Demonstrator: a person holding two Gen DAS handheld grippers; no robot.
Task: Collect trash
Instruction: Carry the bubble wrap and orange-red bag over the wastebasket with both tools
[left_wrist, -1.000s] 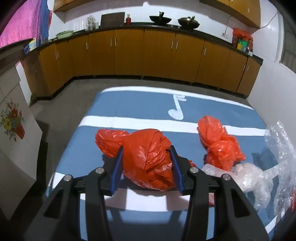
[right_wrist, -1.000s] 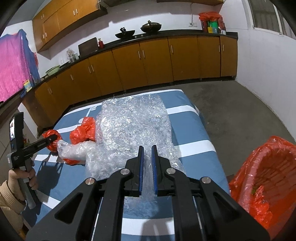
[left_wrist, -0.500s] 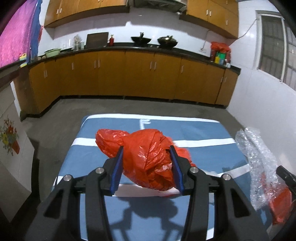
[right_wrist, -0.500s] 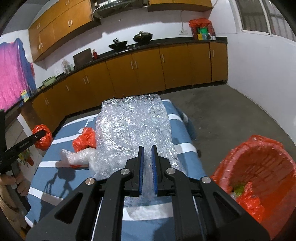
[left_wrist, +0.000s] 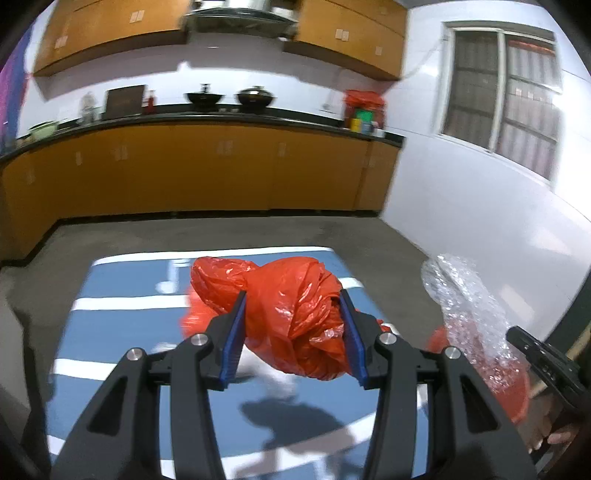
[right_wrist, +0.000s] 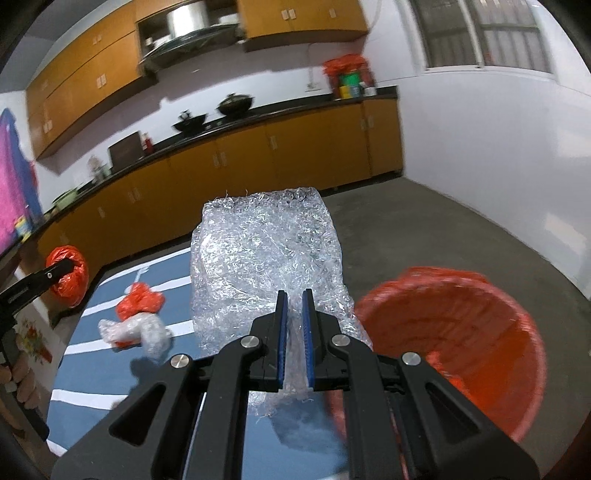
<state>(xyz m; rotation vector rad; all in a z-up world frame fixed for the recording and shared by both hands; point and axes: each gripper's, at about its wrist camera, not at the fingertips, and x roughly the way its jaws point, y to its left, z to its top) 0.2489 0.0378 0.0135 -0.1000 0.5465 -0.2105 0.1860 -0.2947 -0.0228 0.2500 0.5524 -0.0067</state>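
Observation:
My left gripper (left_wrist: 291, 310) is shut on a crumpled orange plastic bag (left_wrist: 291, 314), held up above the blue striped table (left_wrist: 122, 328). The same bag (right_wrist: 68, 275) shows at the far left of the right wrist view. My right gripper (right_wrist: 293, 306) is shut on a sheet of clear bubble wrap (right_wrist: 266, 254), lifted off the table; that sheet (left_wrist: 465, 314) hangs at the right of the left wrist view. An orange-lined trash bin (right_wrist: 454, 343) stands low to the right of the table. A second orange bag (right_wrist: 138, 301) and a clear plastic wad (right_wrist: 136, 330) lie on the table.
Wooden cabinets (left_wrist: 207, 170) under a dark counter with pots line the far wall. Bare concrete floor (right_wrist: 443, 229) lies between table and white wall. A person's hand (left_wrist: 550, 432) grips the right tool at the lower right of the left wrist view.
Both grippers rose off the table with their loads and swung right. The bubble wrap left the table, and the orange bin came closer into the right wrist view.

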